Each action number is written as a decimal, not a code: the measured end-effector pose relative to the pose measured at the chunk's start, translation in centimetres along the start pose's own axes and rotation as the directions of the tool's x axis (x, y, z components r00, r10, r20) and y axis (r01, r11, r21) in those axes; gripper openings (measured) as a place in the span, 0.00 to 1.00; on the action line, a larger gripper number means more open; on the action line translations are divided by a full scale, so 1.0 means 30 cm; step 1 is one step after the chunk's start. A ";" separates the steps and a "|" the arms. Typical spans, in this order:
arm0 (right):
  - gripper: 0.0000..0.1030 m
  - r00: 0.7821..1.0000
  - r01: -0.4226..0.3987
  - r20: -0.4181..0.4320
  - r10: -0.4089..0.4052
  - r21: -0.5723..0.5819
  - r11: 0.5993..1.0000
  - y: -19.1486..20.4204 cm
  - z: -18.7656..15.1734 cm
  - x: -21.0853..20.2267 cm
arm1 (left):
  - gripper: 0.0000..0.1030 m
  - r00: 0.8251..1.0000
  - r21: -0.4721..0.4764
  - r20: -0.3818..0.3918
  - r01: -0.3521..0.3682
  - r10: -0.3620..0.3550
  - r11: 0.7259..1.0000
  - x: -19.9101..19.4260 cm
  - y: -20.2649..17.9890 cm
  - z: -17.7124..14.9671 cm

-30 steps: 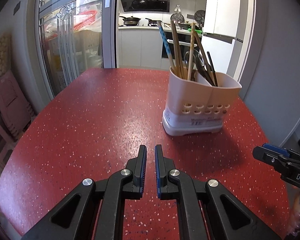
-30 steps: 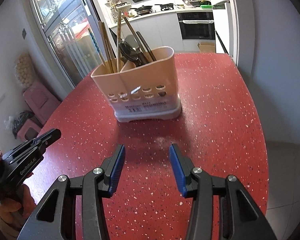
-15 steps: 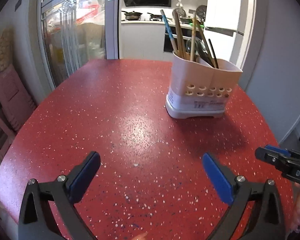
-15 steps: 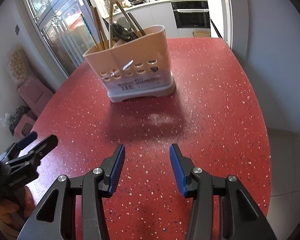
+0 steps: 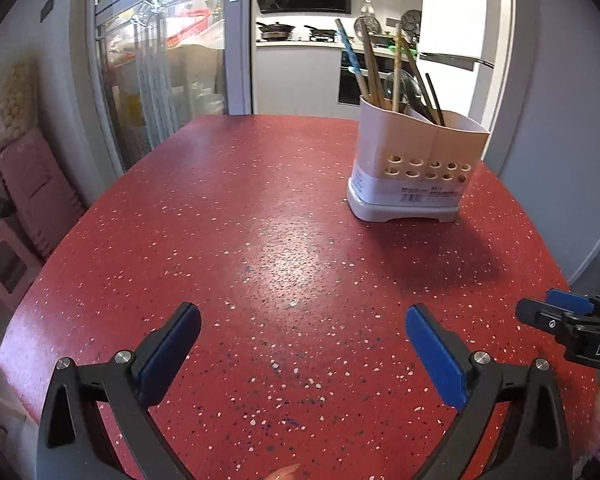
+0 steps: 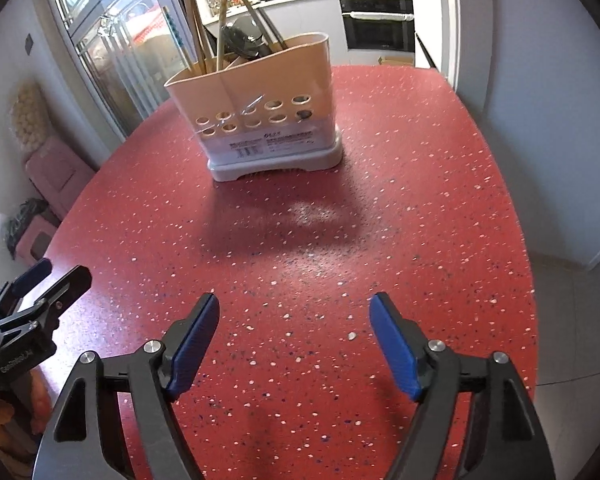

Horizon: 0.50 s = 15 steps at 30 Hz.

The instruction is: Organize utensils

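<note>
A cream utensil holder (image 5: 416, 164) with round holes stands on the red speckled table (image 5: 260, 248), far right in the left wrist view. It holds chopsticks (image 5: 370, 68), wooden sticks and dark utensils. It also shows in the right wrist view (image 6: 260, 116), ahead and left of centre. My left gripper (image 5: 302, 316) is wide open and empty, low over the near table. My right gripper (image 6: 294, 308) is open and empty, well short of the holder. Each gripper shows at the edge of the other's view.
The table's right edge (image 6: 528, 240) drops off beside a grey wall. Pink stools (image 5: 28, 200) stand on the floor to the left. A glass door (image 5: 160, 60) and a kitchen counter (image 5: 300, 44) lie beyond the table's far edge.
My left gripper went from shut to wide open. My right gripper opened wider. Both pulled back from the utensil holder, which now looks smaller and farther.
</note>
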State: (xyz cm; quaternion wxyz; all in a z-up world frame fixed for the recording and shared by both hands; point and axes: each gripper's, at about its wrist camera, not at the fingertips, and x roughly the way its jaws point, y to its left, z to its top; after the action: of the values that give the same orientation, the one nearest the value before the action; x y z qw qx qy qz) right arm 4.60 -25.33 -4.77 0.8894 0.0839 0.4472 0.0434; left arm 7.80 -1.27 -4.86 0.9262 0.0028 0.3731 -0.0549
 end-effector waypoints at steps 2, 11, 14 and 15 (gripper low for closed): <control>0.81 1.000 0.016 0.010 -0.016 -0.002 1.000 -0.003 0.000 -0.005 | 1.00 1.000 -0.011 -0.003 -0.016 0.016 1.000 -0.008 0.004 -0.005; 0.94 0.994 0.063 0.086 -0.062 -0.005 0.998 -0.008 -0.003 -0.043 | 1.00 0.998 -0.009 0.044 -0.034 0.034 0.999 -0.058 -0.019 0.001; 0.94 0.986 0.093 0.141 -0.091 -0.007 0.996 -0.005 0.013 -0.078 | 1.00 0.998 0.005 0.059 -0.026 0.026 1.000 -0.059 -0.046 0.024; 1.00 0.982 0.095 0.163 -0.094 0.000 0.995 -0.008 0.020 -0.090 | 1.00 0.998 0.012 0.066 -0.019 0.018 1.000 -0.061 -0.056 0.032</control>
State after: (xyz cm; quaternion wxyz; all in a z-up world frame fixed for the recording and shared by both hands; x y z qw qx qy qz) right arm 3.46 -26.04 -2.34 0.9243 0.0624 0.3766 -0.0042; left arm 6.97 -2.80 -2.83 0.9384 0.0105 0.3420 -0.0487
